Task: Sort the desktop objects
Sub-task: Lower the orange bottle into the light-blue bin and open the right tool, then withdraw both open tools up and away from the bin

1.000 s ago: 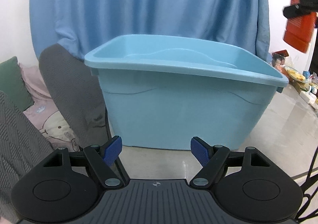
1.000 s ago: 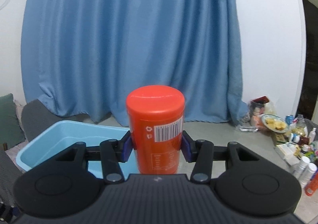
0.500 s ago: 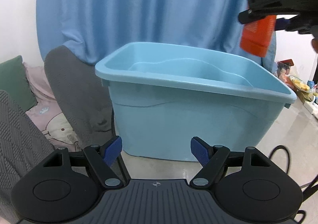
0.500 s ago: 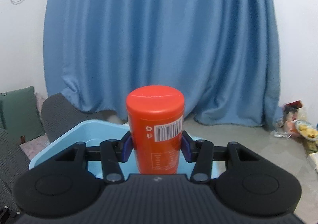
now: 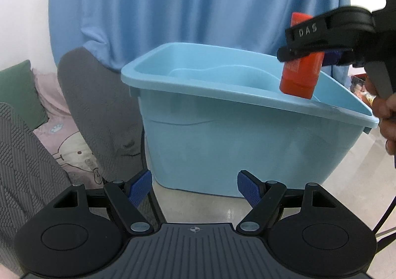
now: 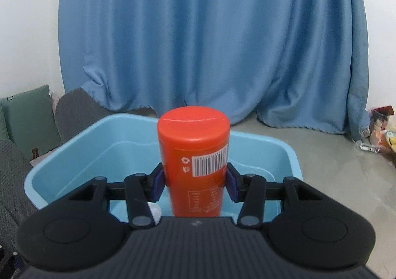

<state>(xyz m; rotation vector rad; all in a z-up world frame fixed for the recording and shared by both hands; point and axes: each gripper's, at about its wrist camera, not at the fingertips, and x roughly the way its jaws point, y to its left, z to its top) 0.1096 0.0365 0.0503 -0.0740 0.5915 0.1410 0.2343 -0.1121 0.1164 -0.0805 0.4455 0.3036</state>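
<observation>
My left gripper [image 5: 194, 186] waits wide apart, empty, before the light-blue plastic tub [image 5: 247, 105]. My right gripper [image 6: 195, 181] clamps the rigid orange cylindrical canister [image 6: 195, 155] mid-body, upright above the tub. Probably light, smooth-walled; grip midway to prevent slip.

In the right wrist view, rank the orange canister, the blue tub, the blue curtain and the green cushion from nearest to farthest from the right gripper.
1. Orange canister: clamped in the right gripper.
2. Blue tub: just below and ahead.
3. Green cushion: far left, past the tub.
4. Blue curtain: at the back wall.

The last two are close to call.
</observation>
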